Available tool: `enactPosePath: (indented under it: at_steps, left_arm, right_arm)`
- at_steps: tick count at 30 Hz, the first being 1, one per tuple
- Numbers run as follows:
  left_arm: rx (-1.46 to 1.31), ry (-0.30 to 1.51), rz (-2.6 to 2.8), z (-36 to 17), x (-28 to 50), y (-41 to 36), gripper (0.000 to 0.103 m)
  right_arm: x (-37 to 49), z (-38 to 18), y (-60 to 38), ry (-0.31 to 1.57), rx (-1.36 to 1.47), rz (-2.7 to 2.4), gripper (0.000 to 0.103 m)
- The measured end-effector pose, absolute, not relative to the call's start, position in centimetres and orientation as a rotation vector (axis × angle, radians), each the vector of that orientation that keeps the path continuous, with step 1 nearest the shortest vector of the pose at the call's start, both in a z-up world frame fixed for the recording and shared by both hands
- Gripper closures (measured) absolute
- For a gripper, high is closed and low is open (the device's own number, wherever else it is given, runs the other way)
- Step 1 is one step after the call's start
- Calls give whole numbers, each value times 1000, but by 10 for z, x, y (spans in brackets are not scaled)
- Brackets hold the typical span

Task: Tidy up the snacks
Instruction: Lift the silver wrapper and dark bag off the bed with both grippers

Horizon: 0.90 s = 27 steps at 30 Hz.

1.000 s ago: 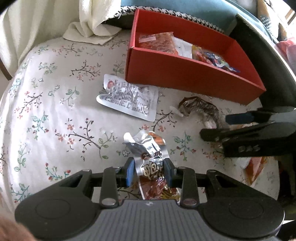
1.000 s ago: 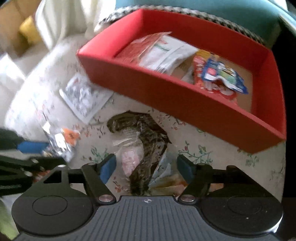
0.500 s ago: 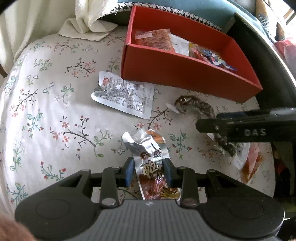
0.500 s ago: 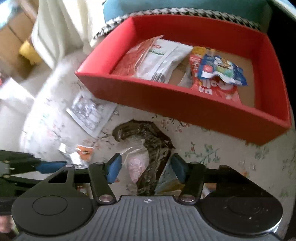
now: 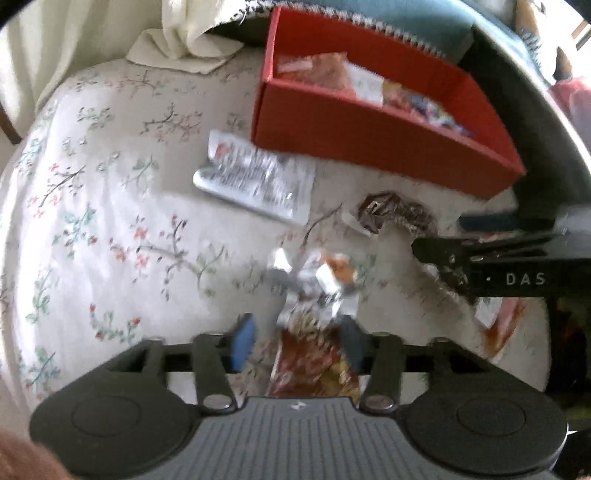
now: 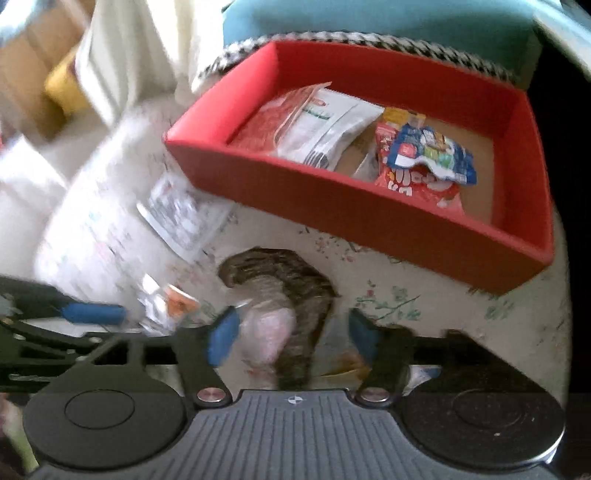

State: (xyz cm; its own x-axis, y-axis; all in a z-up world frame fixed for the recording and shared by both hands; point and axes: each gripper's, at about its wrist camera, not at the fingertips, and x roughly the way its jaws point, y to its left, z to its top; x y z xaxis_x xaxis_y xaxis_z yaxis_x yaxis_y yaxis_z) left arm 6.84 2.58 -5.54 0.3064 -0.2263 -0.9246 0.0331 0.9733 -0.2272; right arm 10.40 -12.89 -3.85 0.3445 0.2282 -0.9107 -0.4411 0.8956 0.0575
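Note:
A crumpled silver-and-orange snack packet (image 5: 317, 280) lies on the floral cloth between the pads of my left gripper (image 5: 297, 345). Its jaws are opening and a gap shows beside the left pad. A dark brown wrapper with a clear pinkish part (image 6: 291, 280) lies between the pads of my right gripper (image 6: 291, 336), whose jaws are opening too and do not press on it. The red box (image 6: 332, 199) stands behind, holding a red packet, a white packet (image 6: 325, 129) and a blue one (image 6: 432, 155). A flat silver packet (image 5: 258, 181) lies in front of its left corner.
The round table wears a white floral cloth (image 5: 92, 184). A cream cloth (image 5: 184, 40) hangs at the back left, a teal cushion (image 6: 369, 18) sits behind the box. An orange packet (image 5: 498, 321) lies under the right gripper's arm, near the table's right edge.
The left jaws, shut on the silver-and-orange packet before, have spread apart. The right jaws narrowed around the dark wrapper, then widened again. Both views are now blurred.

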Motion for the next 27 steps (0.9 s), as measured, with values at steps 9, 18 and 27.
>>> enactPosePath:
  at_steps: [9, 18, 27]
  left_arm:
    - [-49, 1177, -137, -68, 64, -10, 19]
    - [-121, 1186, -248, -59, 61, -2, 76]
    - [-121, 1195, -232, -60, 60, 18, 58]
  right_arm:
    - [102, -65, -146, 1204, -285, 430, 7]
    - [79, -52, -146, 1231, -122, 446, 43]
    - [53, -58, -122, 1248, -205, 459, 27]
